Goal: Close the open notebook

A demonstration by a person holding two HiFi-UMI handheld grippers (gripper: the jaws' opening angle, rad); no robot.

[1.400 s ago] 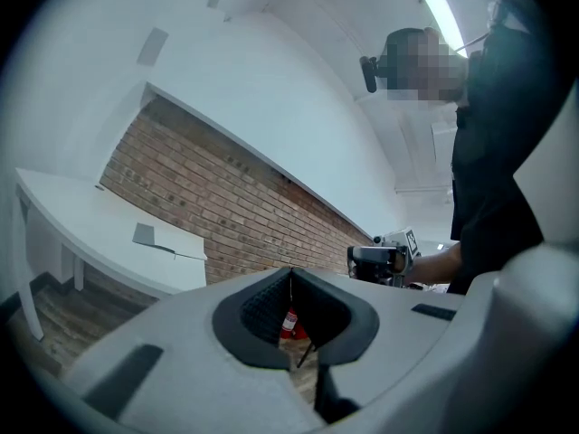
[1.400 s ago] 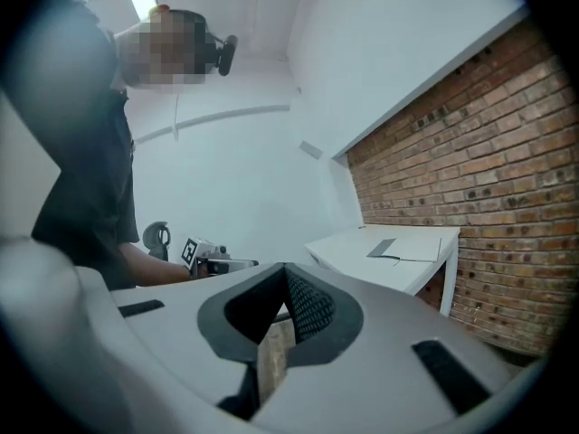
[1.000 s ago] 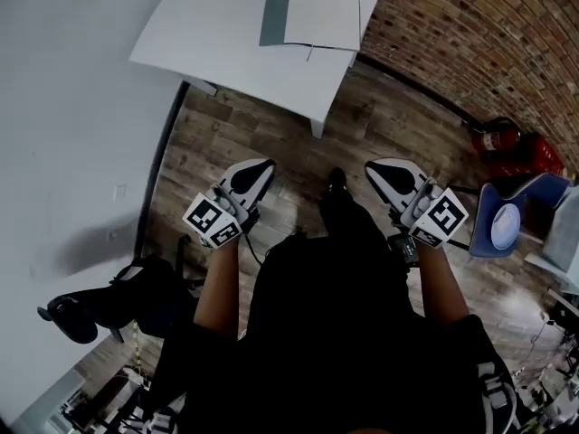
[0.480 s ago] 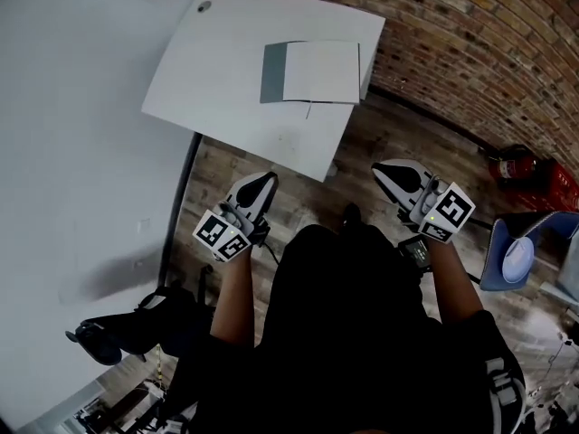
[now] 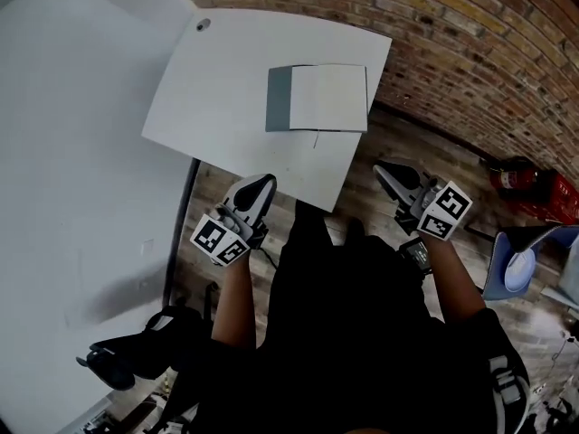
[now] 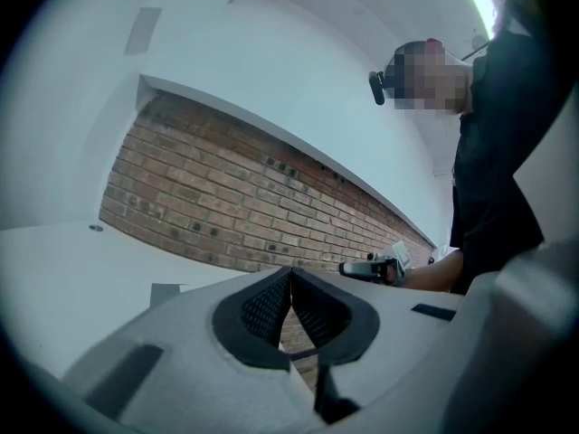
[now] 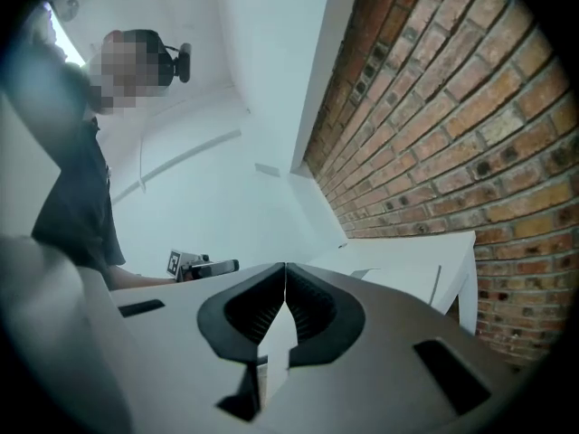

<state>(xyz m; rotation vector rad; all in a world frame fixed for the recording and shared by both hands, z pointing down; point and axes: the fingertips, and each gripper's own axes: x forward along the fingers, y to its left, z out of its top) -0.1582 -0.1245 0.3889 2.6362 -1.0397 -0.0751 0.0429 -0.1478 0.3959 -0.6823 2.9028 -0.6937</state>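
the left gripper [image 5: 259, 185] was held near the front edge of the white table [image 5: 208, 107], and its jaws were pressed fully together with nothing between them. more to the right, the open notebook [image 5: 318, 98] lay flat on the table, toward its right side, with a grey part on the left and a white page on the right, well ahead of both grippers. the right gripper [image 5: 389, 174] was over the wooden floor [image 5: 398, 138] beside the table corner, its jaws also together and empty. the step in hand seemed to be the approach, with no contact yet. the next move probably called for reaching over the table and bringing a jaw tip to one edge of the notebook, to fold that side over the other. only the head view showed the whole notebook. the gripper views showed how the jaws met, and the brick wall [image 7: 452, 107] from the side.
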